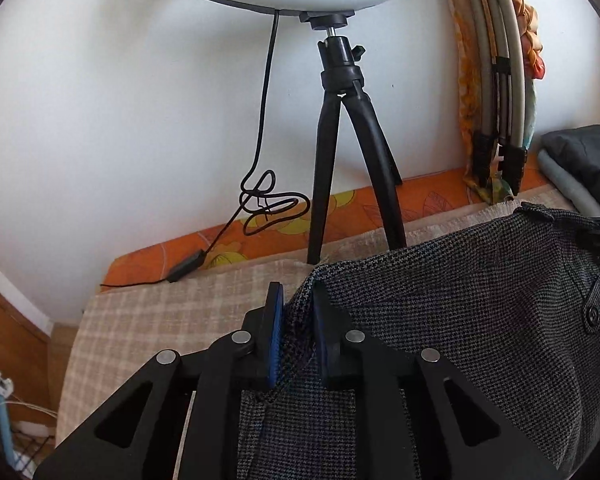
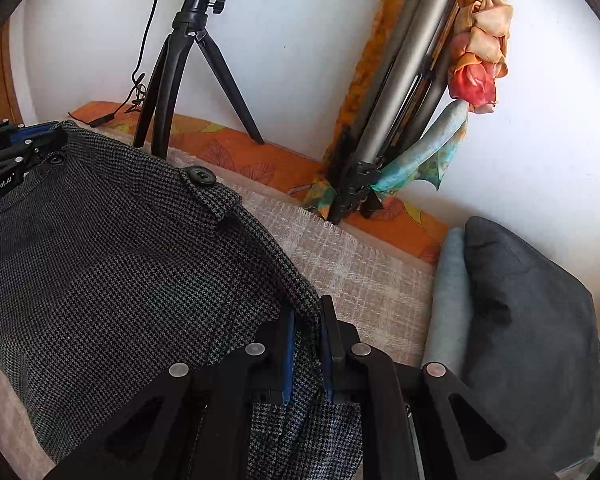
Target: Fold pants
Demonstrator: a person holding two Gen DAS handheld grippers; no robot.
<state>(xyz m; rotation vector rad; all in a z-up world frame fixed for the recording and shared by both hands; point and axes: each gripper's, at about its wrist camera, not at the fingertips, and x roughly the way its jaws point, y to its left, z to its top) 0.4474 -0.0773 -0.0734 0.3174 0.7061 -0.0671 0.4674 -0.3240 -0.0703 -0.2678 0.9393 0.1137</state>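
The right gripper (image 2: 306, 344) pinches the checked pants (image 2: 120, 264) — the left gripper (image 2: 40, 136) grips their far edge — beside folded clothes (image 2: 520, 320).

Ahead of left claw: black tripod legs (image 1: 332, 152) and coiled black cable (image 1: 268, 204) block.
Right of right claw: folded dark grey clothes (image 2: 532, 320) block.
Between these: bare beige checked cloth (image 2: 360, 272).

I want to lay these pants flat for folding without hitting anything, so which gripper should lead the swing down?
Probably the left gripper. Both grippers clamp the checked pants, but the right gripper sits next to the folded clothes stack, while open beige blanket lies on the left's side.
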